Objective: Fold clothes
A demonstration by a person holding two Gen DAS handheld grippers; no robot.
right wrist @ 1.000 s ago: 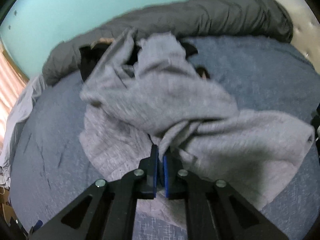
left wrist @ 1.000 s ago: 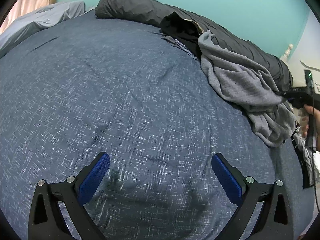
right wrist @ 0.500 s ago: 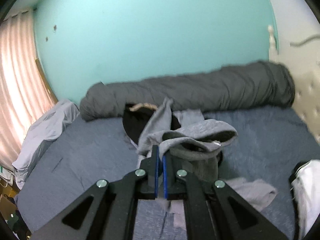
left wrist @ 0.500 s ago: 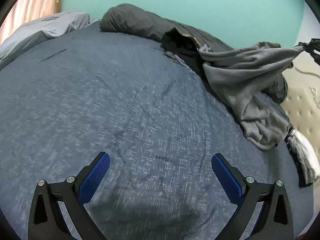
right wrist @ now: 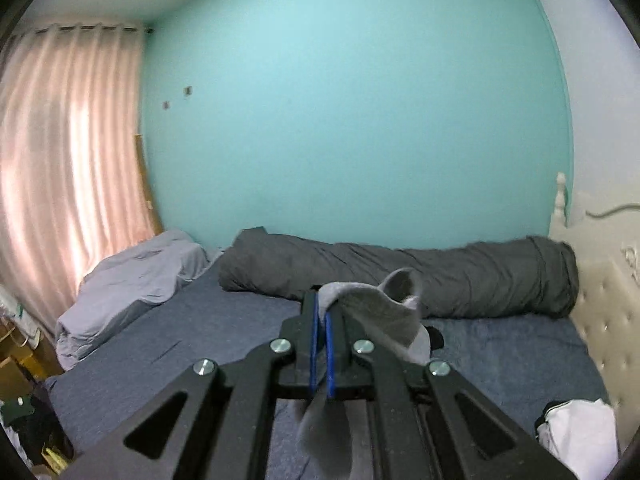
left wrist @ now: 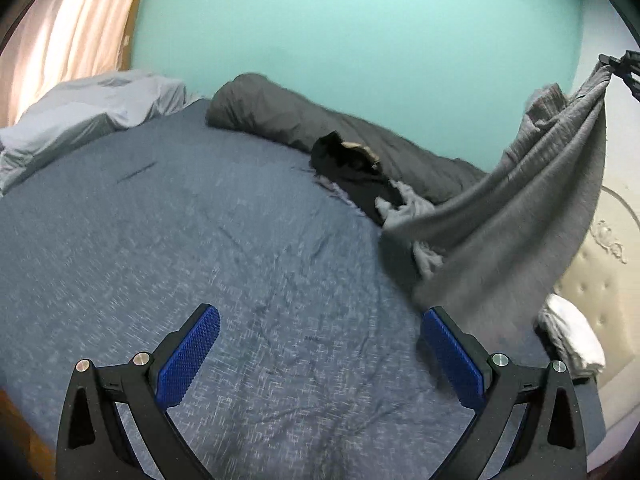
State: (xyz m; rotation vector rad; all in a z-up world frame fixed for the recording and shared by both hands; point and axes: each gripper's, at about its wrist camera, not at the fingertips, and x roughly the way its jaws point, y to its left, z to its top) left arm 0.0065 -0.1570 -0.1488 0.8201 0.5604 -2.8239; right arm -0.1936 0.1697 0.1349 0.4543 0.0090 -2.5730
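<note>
High above the bed [left wrist: 240, 260], the right gripper [right wrist: 320, 316] pinches a grey garment [left wrist: 520, 208], whose lower end seems to trail onto the sheet. Meanwhile the left gripper [left wrist: 320, 344] hovers spread wide, holding nothing.

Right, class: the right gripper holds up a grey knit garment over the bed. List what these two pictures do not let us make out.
- Grey knit garment: kind unclear, bunched and motion-blurred in the left wrist view; the right gripper hides most of it in its own view.
- Black garment: shape unreadable, crumpled against the rolled dark grey duvet.
- White folded cloth: cut off by the right wrist view's edge.
- Left gripper: its open fingers hold nothing.
</note>
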